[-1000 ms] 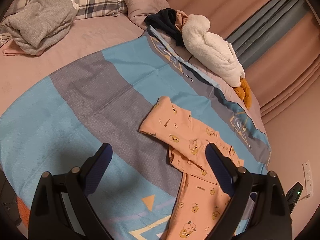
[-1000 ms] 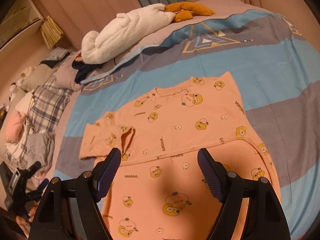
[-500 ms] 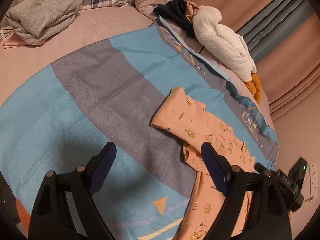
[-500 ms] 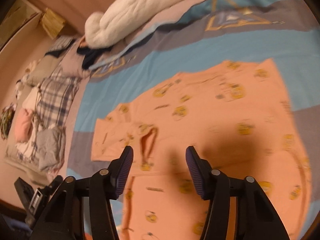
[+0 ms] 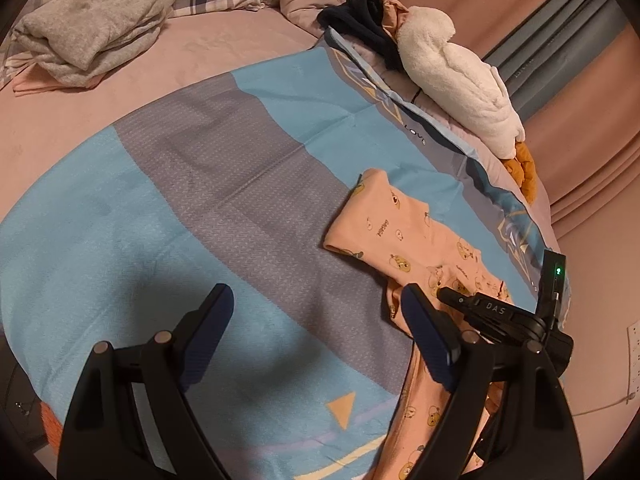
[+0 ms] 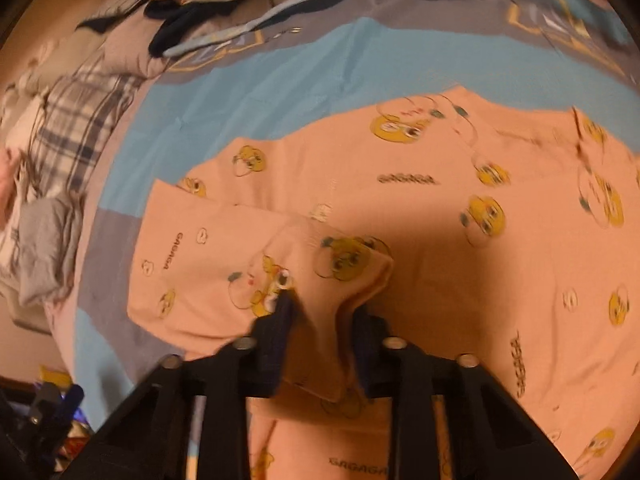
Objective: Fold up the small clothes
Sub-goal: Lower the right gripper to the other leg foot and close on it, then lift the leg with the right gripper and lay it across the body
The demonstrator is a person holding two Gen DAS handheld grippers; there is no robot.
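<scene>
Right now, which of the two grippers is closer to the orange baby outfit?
Right. The right gripper is closing its fingers on a bunched fold of the orange outfit. The left gripper hovers open beside it, over the bedspread.

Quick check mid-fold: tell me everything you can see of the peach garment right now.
The peach garment is a small, soft knit piece printed with yellow cartoon chicks and the word "GAGAGA". It lies spread mostly flat on the blue and grey bedcover, one sleeve stretched out to the side. A fold near that sleeve is bunched up between the closing jaws of the right hand-held gripper. The left hand-held gripper hangs open above the cover, touching nothing.
</scene>
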